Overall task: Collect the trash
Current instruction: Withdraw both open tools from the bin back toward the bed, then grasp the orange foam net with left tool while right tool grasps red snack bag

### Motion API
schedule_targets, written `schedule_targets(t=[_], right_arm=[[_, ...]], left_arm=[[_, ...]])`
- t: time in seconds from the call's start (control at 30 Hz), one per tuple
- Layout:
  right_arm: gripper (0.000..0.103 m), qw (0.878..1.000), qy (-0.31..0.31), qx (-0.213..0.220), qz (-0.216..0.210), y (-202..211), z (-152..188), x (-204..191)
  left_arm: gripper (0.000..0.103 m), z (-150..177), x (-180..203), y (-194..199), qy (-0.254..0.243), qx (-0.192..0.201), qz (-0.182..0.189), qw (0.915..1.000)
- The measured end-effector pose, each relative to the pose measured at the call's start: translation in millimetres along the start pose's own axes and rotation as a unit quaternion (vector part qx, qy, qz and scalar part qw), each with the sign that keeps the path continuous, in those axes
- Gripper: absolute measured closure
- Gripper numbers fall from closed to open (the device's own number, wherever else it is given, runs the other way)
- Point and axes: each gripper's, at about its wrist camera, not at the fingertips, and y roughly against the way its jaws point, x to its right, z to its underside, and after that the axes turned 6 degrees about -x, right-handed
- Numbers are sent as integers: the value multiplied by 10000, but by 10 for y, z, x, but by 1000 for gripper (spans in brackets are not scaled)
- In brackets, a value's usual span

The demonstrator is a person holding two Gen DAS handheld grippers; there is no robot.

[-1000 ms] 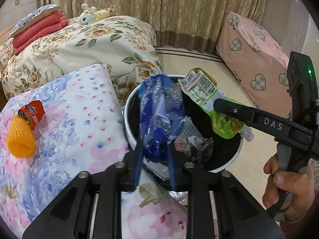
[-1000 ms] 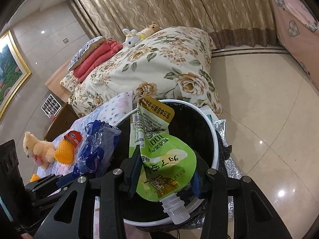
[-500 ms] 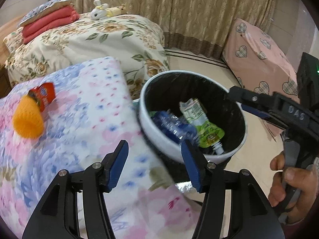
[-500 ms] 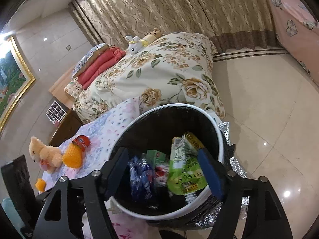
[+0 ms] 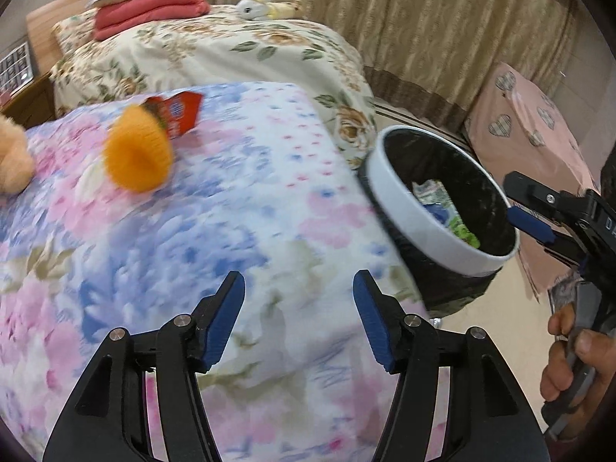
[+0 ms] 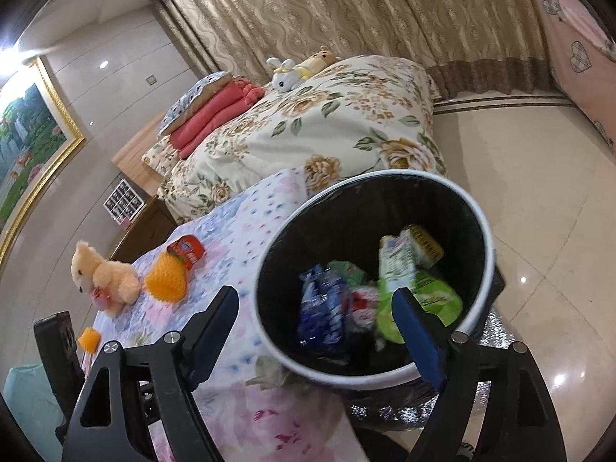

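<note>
Left wrist view: the left gripper [image 5: 299,290] hangs over the floral quilt [image 5: 250,200], jaws apart and just been opening, nothing between them. At 10 o'clock lie an orange foam net [image 5: 138,159] and what looks like a red wrapper [image 5: 179,113], blurred. The trash bin [image 5: 427,227] stands at 2 o'clock.

Right wrist view: the right gripper [image 6: 315,308], jaws wide and just been opening, empty, frames the bin; a blue wrapper [image 6: 321,313] and green pouch [image 6: 414,281] lie inside.

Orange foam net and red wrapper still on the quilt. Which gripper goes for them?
Probably left. The left gripper is open, empty, over the floral quilt facing the orange foam net and red wrapper. The right gripper, also open, faces the trash bin.
</note>
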Motion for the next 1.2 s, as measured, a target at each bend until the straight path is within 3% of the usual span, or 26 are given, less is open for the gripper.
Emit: schedule_targets(t=[0.47,0.9,1.2], right_arm=[[16,9979,455,-333,-330,-259,190,-579],[13,9936,778,-641,-514,-590,200,-956],[12,9891,1012,-747,-762,-858,104,-1126]], left_arm=[[43,146,-753,139,715,98,-306,9969],[43,89,-1119,150,1038,143,-480,9933],[43,-80,-1233,77,1008,163,-525,9934]])
